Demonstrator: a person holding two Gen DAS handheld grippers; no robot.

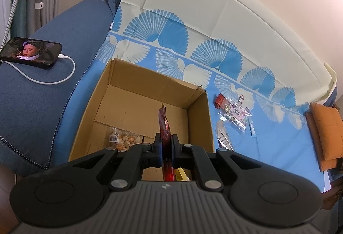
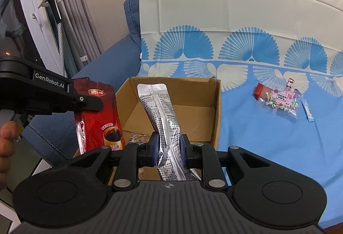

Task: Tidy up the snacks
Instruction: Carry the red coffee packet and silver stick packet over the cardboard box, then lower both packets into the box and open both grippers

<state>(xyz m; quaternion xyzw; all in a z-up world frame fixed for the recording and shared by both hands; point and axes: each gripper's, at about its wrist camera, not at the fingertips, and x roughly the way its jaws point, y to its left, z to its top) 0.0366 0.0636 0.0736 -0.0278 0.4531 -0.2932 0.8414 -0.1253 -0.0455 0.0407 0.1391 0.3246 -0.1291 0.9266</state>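
Left tool (image 1: 166,146) clamps red pouch (image 1: 164,124) above box (image 1: 199,114).

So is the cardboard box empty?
No, a clear bag of small wrapped snacks already lies on the bottom of the cardboard box.

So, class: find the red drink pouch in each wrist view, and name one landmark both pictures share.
Left wrist view: the red drink pouch is seen edge-on at lower centre, clamped in the left hand-held gripper above the cardboard box.
Right wrist view: it faces the camera at left, hanging beside the box.
Shared landmark: the clear candy bag on the blue cloth.
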